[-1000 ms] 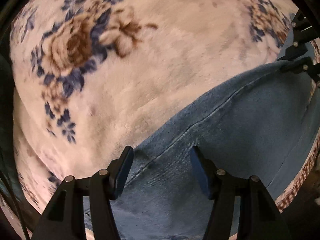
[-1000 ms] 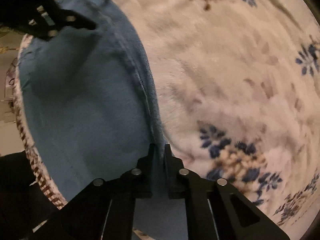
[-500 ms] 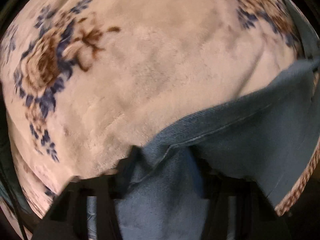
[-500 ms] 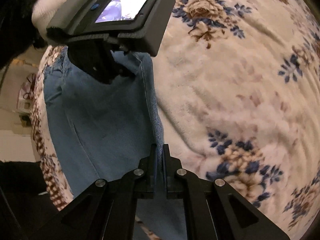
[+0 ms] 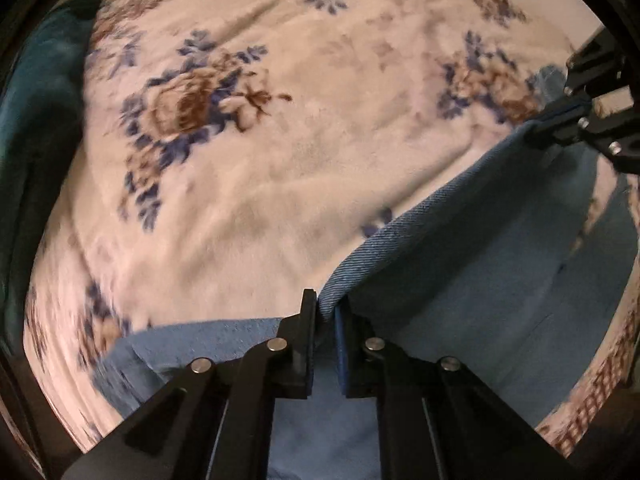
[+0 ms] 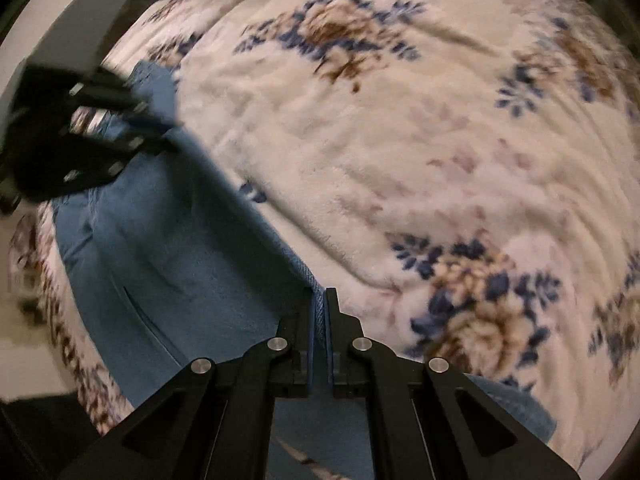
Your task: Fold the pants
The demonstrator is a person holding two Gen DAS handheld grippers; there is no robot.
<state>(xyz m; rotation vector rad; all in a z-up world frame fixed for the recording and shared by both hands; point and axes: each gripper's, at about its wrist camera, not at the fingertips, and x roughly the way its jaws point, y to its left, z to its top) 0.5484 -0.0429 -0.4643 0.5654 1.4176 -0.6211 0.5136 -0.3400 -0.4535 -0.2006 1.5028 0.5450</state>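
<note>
Blue denim pants (image 5: 472,280) lie on a cream floral blanket (image 5: 280,184), with one long edge lifted off it. My left gripper (image 5: 323,308) points down, its jaws closing on that raised edge, and the pads press the denim. Further along the same edge at the far right, my right gripper (image 5: 560,120) pinches it too. In the right wrist view the right gripper (image 6: 319,300) is shut on the folded edge of the pants (image 6: 180,248). The left gripper (image 6: 160,132) holds the far end at the upper left. The edge runs taut between the two.
The blanket (image 6: 420,152) spreads wide beyond the pants. A dark teal cloth (image 5: 44,100) lies at its left side. The bed's edge, with a brown patterned border (image 5: 600,392), runs just past the pants, and pale floor (image 6: 24,344) shows below it.
The left gripper shut on the pants' edge and lifted it off the blanket. The right gripper, gripping the whole time, rose as well, so more blanket shows under the raised edge.
</note>
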